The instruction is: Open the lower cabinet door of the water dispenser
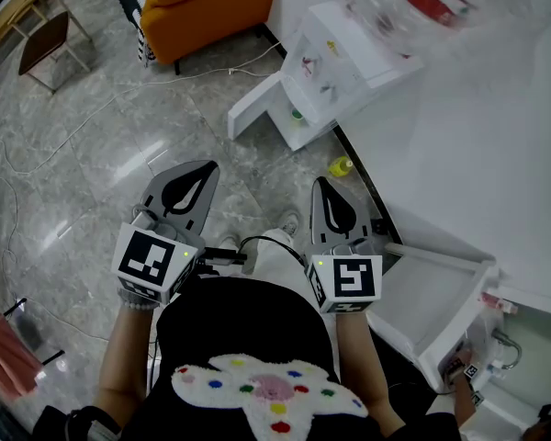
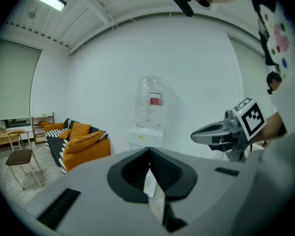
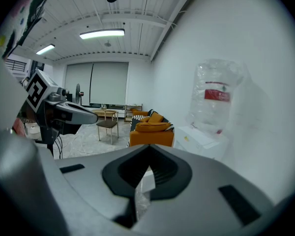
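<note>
A grey marble floor (image 1: 119, 154) and a white wall (image 1: 496, 154) on the right frame a person in a black top standing with a two-jaw gripper in each hand. At the far end of the room sits an orange sofa (image 1: 207, 7), with a wooden chair (image 1: 44, 42) further left. The white water dispenser (image 1: 335, 58) stands against the wall on the far right, just beside the sofa, carrying a clear bottle (image 1: 404, 7) with a red label. Its lower cabinet door (image 1: 257, 104) appears swung out to the left, and a small green item shows inside. The left gripper (image 1: 195, 175) and the right gripper (image 1: 327, 191) are held side by side near the person's body, pointing toward the dispenser but well apart from it. Both pairs of jaws are closed, tips together, with nothing caught between them. Thin cables (image 1: 37, 154) trail across the floor on the left. A small yellow object (image 1: 340, 165) lies on the floor near the foot of the wall, between the dispenser and the right gripper.
</note>
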`<state>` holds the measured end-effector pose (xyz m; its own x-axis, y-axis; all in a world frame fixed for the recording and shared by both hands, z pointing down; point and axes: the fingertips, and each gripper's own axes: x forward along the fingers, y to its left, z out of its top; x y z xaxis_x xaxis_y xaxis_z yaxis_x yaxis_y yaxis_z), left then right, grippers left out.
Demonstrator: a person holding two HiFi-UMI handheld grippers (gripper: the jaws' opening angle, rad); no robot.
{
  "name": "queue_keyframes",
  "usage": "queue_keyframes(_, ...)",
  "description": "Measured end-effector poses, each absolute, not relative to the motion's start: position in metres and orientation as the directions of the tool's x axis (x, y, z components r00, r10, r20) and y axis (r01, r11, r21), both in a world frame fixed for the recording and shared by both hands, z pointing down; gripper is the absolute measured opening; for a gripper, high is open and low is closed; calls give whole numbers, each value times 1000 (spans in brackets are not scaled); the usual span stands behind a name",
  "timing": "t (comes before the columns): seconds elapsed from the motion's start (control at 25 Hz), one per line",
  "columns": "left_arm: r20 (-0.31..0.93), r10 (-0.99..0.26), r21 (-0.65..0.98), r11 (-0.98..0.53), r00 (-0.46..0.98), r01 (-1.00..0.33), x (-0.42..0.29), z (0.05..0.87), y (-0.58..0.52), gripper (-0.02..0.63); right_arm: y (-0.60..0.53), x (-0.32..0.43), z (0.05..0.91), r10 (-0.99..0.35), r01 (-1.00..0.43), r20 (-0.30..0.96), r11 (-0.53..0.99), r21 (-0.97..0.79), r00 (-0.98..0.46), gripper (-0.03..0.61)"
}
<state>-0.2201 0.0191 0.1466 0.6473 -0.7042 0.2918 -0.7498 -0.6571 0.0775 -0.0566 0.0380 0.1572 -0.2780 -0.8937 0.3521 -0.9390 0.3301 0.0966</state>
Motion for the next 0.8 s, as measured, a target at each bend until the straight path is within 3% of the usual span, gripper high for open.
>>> queue_keyframes(0.8, 293, -701, 85, -658, 650, -748, -222, 149, 16, 12, 36, -60, 158, -889, -936, 362, 337, 105, -280, 3)
